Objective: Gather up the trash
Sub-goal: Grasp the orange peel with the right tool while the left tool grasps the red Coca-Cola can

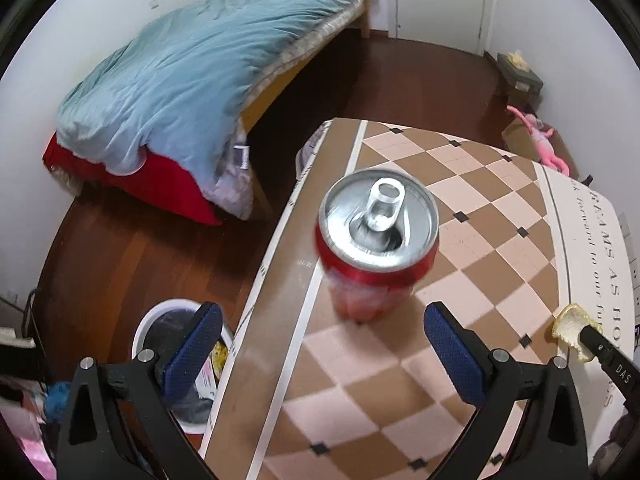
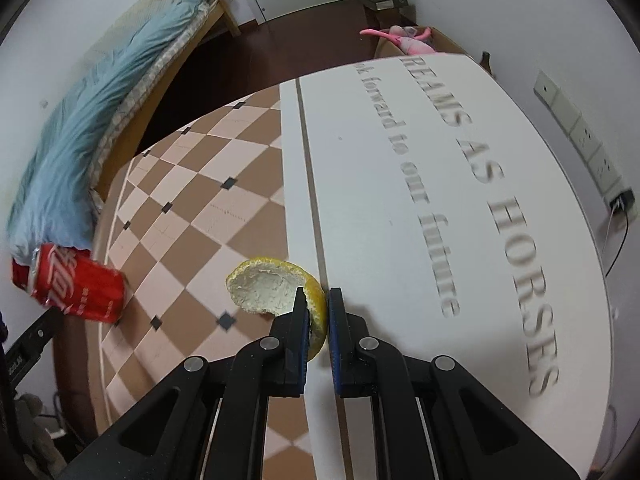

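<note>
Red soda can [image 1: 376,240], opened, upright on checkered table; yellow citrus peel [image 2: 276,292], white pith up, well apart.

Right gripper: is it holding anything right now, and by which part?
Yes. The right gripper is shut on the citrus peel, pinching its near rim. The left gripper is open, holding nothing.

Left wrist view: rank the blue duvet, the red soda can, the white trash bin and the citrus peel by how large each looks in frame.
1. Blue duvet, by far the largest.
2. Red soda can, enlarged by nearness to the camera.
3. White trash bin, partly hidden behind the left gripper, so unsure against the can.
4. Citrus peel, smallest.
</note>
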`<state>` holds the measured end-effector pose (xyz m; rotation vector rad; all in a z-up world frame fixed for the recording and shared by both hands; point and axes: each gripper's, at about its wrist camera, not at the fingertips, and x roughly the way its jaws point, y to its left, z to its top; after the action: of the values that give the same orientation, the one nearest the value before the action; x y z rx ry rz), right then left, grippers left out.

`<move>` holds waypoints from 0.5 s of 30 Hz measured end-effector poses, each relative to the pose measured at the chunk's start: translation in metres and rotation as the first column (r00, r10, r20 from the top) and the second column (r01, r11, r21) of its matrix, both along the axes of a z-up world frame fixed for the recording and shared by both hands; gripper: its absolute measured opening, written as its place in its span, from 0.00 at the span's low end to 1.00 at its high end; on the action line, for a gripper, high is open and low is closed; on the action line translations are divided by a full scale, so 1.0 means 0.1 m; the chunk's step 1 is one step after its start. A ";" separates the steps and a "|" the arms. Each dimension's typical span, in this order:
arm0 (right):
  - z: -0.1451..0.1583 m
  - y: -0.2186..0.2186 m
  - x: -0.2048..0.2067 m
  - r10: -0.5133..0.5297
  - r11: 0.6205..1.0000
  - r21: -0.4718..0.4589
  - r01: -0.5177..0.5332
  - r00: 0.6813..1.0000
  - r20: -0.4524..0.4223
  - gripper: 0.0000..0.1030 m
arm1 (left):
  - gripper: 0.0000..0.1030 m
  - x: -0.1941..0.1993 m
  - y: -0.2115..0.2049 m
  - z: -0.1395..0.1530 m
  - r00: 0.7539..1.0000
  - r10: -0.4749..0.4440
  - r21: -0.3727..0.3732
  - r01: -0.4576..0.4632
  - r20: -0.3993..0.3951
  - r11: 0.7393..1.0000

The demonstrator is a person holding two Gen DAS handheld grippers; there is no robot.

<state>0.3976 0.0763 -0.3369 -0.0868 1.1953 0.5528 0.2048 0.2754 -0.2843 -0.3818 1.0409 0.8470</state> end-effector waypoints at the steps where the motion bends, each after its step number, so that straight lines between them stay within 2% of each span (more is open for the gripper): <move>1: 0.01 0.05 0.03 0.008 1.000 -0.013 -0.008 1.000 0.010 0.09 | 1.00 0.04 0.02 -0.02 1.000 -0.006 -0.001 0.006 -0.002 1.000; 10: -0.01 0.26 0.24 0.036 0.995 -0.099 -0.032 0.999 0.041 0.09 | 0.97 0.32 0.05 -0.13 0.998 -0.056 0.017 0.056 -0.019 0.998; 12: -0.03 0.26 0.25 0.042 0.994 -0.105 -0.037 0.998 0.044 0.09 | 0.86 0.34 0.07 -0.13 0.998 -0.054 0.023 0.055 -0.023 0.998; 13: -0.03 0.26 0.25 0.045 0.994 -0.107 -0.040 0.998 0.045 0.09 | 0.83 0.35 0.08 -0.14 0.998 -0.055 0.025 0.055 -0.025 0.998; 15: -0.04 0.24 0.24 0.046 0.994 -0.105 -0.041 0.998 0.045 0.09 | 0.64 0.38 0.09 -0.15 0.998 -0.055 0.027 0.056 -0.026 0.998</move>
<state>0.4217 0.1006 -0.3408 -0.2141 1.1776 0.5239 0.2424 0.2848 -0.2991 -0.3181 1.0580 0.8176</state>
